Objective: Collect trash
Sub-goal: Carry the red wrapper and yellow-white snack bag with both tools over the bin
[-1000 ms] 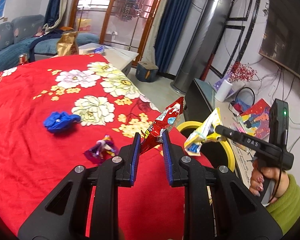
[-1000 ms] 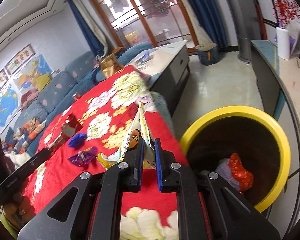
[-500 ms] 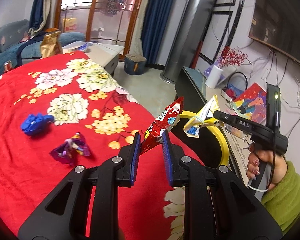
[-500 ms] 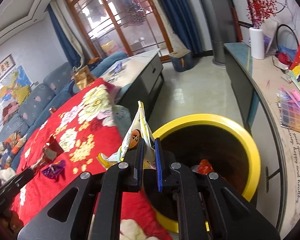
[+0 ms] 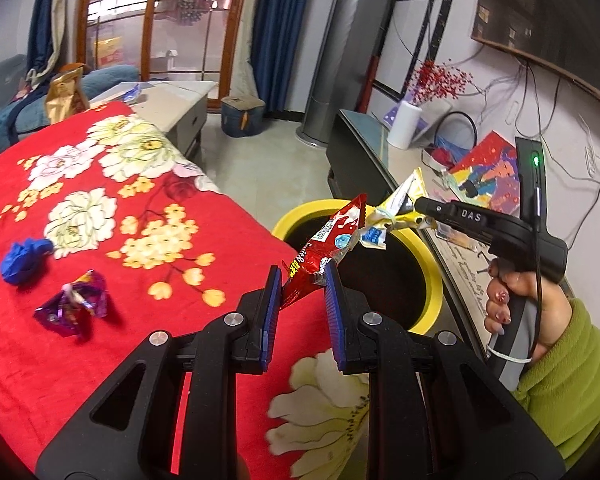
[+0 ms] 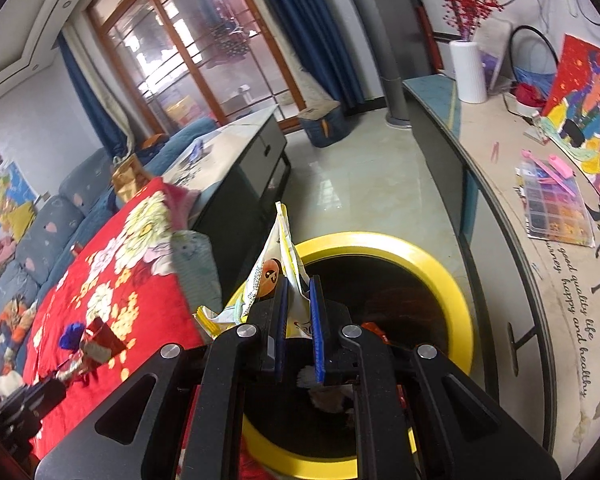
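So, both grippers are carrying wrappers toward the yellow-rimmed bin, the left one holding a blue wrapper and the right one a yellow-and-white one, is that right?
Not quite: the left gripper holds a red wrapper, not a blue one, as the left wrist view shows. The blue wrapper lies on the red blanket. The rest stands: the right gripper holds the yellow-and-white wrapper by the yellow-rimmed bin.
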{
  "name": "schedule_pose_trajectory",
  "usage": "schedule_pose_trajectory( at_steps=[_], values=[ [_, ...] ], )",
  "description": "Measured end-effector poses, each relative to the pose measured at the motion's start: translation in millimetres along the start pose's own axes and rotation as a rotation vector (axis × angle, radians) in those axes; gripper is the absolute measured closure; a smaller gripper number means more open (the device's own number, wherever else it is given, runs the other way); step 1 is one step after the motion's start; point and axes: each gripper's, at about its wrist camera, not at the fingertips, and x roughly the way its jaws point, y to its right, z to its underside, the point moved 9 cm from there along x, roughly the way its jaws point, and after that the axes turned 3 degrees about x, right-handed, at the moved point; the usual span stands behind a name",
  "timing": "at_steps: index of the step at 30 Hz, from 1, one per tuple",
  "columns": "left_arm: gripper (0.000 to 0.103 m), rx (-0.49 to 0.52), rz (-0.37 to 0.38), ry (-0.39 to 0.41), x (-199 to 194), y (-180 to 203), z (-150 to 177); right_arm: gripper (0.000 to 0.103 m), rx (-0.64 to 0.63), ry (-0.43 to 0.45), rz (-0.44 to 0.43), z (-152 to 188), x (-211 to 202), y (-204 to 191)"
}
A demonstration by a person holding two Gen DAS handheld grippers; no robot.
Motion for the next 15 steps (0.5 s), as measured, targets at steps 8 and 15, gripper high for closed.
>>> schedule_pose_trajectory(
  at_steps=[8,15],
  values=[
    [0.087,0.046,0.008,-0.029,20.4,23.6,2.1,0.092,0.057,0.012,0.033,-4.4,-0.3,29.6],
    [0.087,0.079,0.008,-0.056,36.6,37.1,6.6,0.092,0.038,0.024,0.094,-4.8,3.5,47.9]
  ],
)
